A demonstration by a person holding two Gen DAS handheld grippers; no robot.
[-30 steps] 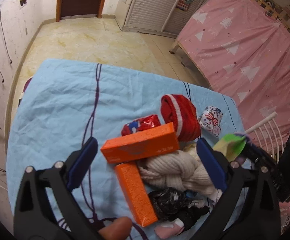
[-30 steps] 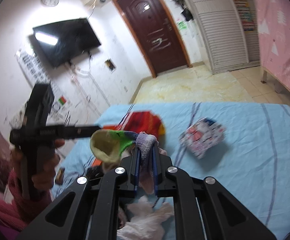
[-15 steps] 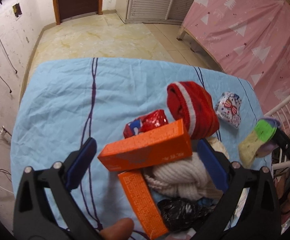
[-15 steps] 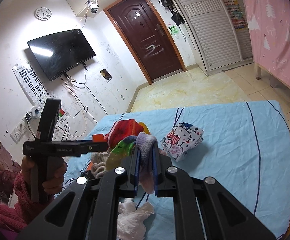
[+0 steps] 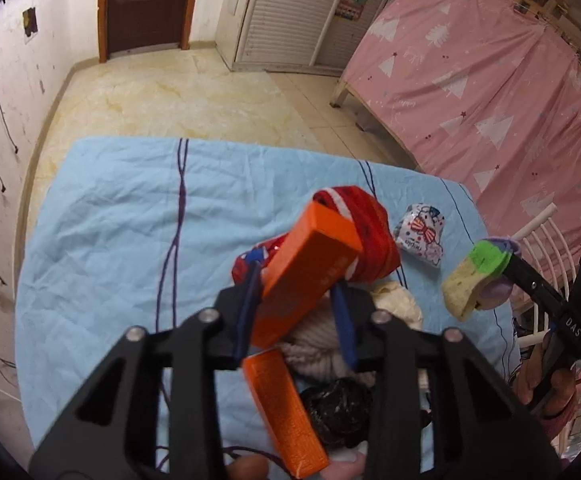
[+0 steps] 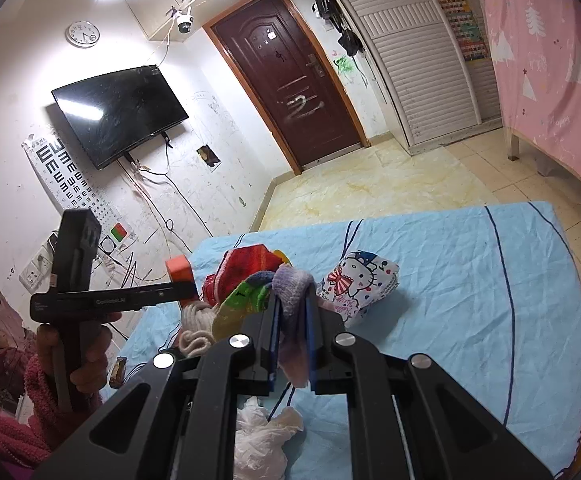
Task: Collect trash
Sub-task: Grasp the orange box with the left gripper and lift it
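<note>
Closing on an orange box, the left tool pinches it; the right tool clamps a sock.

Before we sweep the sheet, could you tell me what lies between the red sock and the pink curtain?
In the left wrist view, a cartoon packet lies between the red sock and the pink curtain.

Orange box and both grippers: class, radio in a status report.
Left gripper closing on orange box, tilted. Right gripper shut on sock. Second orange box on sheet. Nothing in the way.
</note>
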